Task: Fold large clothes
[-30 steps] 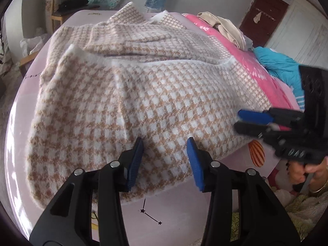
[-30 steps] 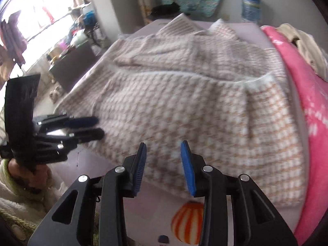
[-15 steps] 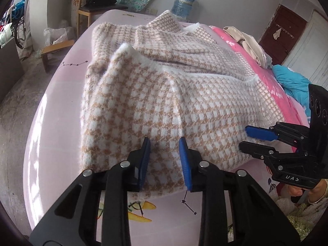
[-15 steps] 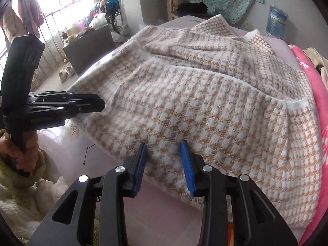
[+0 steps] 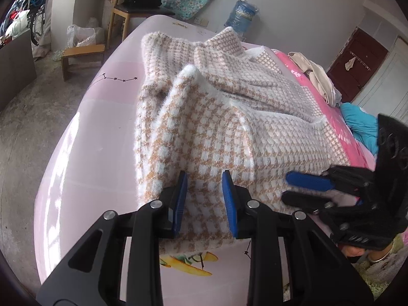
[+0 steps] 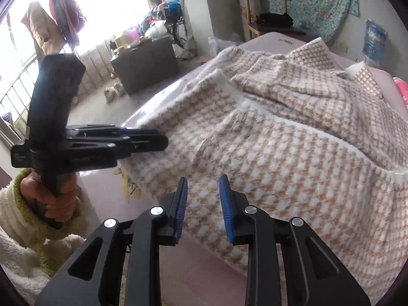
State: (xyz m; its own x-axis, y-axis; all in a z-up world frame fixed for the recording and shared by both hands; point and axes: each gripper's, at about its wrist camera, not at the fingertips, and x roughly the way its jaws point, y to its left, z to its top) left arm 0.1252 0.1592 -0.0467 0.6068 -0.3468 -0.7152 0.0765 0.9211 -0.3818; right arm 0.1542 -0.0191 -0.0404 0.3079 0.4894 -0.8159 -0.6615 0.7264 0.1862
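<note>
I find the checked garment (image 5: 229, 132) spread across the bed (image 5: 84, 153), its far part already lying in rumpled overlapping layers, the near panel flat with its hem along the bed edge. My left claw (image 5: 204, 196) sits over the hem's near corner, jaws apart with cloth between them but not pinched. My right claw (image 6: 202, 201) hovers further along that hem, jaws likewise apart, holding nothing. In my judgement the folding is partway: no neat, compact bundle yet, and the near panel remains to be folded over.

Daylight from a bright window (image 6: 102, 7) falls on grey concrete floor (image 5: 23, 117) beside a wooden chair (image 5: 127, 10).
</note>
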